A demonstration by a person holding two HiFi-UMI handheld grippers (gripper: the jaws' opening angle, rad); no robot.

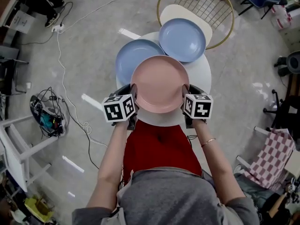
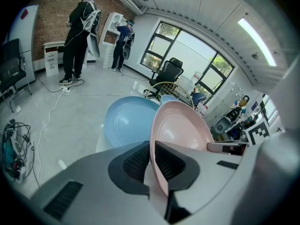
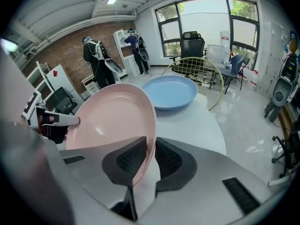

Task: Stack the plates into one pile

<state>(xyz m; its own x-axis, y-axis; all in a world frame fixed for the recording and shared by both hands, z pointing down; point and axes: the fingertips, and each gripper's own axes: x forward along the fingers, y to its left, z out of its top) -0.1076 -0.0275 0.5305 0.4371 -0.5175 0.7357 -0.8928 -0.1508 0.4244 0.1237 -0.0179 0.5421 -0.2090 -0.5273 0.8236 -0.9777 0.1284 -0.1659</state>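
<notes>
A pink plate (image 1: 159,83) hangs level over the near part of a round white table (image 1: 199,74), its far left edge overlapping a blue plate (image 1: 131,60). My left gripper (image 1: 133,90) is shut on the pink plate's left rim and my right gripper (image 1: 185,92) on its right rim. In the left gripper view the pink plate (image 2: 183,130) stands edge-on between the pads of the left gripper (image 2: 152,149), the blue plate (image 2: 126,121) beyond. In the right gripper view the right gripper (image 3: 150,149) pinches the pink rim (image 3: 112,121). A second blue plate (image 1: 182,39) lies at the table's far side.
A chair with a gold wire hoop back (image 1: 206,3) stands behind the table. Cables and a device (image 1: 47,116) lie on the floor at left, beside a white stand (image 1: 18,149). A checked cloth (image 1: 276,153) is at right. Two people (image 2: 79,32) stand far off.
</notes>
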